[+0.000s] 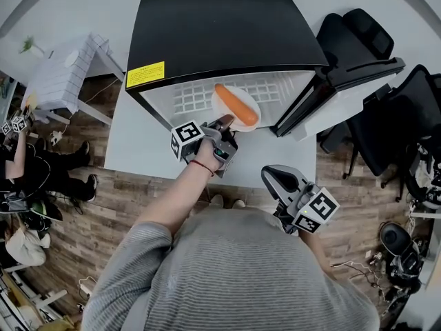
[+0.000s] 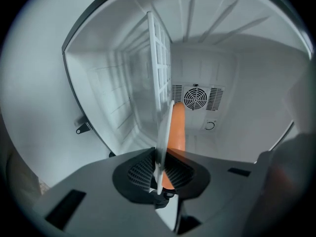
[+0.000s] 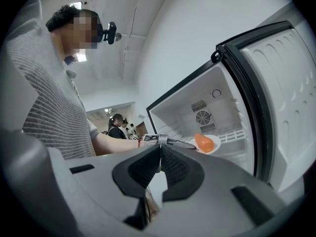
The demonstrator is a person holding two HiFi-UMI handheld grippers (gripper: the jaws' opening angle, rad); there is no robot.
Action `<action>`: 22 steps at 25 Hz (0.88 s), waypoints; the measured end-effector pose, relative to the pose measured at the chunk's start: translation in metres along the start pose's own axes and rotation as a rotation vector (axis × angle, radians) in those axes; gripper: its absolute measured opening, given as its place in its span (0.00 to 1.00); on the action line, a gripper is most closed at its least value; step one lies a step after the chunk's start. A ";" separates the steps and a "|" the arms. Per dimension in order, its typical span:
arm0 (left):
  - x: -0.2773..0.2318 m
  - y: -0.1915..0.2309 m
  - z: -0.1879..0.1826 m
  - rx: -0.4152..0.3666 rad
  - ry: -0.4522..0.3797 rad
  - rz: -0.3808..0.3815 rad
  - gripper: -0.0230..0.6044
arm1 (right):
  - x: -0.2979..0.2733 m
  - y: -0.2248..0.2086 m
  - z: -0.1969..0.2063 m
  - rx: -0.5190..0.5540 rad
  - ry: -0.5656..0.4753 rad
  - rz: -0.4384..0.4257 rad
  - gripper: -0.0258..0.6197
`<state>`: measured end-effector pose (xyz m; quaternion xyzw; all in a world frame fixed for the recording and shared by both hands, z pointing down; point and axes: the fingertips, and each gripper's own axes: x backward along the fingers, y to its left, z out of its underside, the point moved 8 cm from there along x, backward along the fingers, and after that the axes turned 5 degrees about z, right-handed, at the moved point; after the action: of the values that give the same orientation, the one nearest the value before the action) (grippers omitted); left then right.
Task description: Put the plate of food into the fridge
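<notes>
A white plate carrying a long orange piece of food hangs at the mouth of the open black mini fridge, above its white wire shelf. My left gripper is shut on the plate's near rim. In the left gripper view the plate stands edge-on between the jaws of the left gripper, with the food to its right and the shelf ahead. My right gripper is held back near my body, shut and empty. From there the plate shows inside the fridge opening.
The fridge stands on a white table, its door swung open to the right. Black office chairs crowd the right side. A white rack stands at the left. A fan grille sits on the fridge's back wall.
</notes>
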<state>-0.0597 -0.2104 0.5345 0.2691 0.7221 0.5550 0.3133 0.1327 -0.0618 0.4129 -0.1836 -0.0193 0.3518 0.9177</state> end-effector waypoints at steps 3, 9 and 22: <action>-0.008 -0.001 0.000 0.031 -0.021 0.012 0.11 | 0.001 -0.001 0.000 -0.003 0.002 0.009 0.06; -0.023 -0.003 -0.001 0.039 -0.063 0.016 0.12 | 0.003 -0.004 0.000 -0.010 0.002 0.024 0.06; -0.041 -0.007 -0.013 0.017 -0.083 0.047 0.12 | 0.006 -0.008 0.000 -0.017 -0.002 0.054 0.06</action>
<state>-0.0427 -0.2500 0.5365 0.3112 0.7067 0.5444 0.3277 0.1425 -0.0638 0.4152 -0.1915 -0.0179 0.3767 0.9061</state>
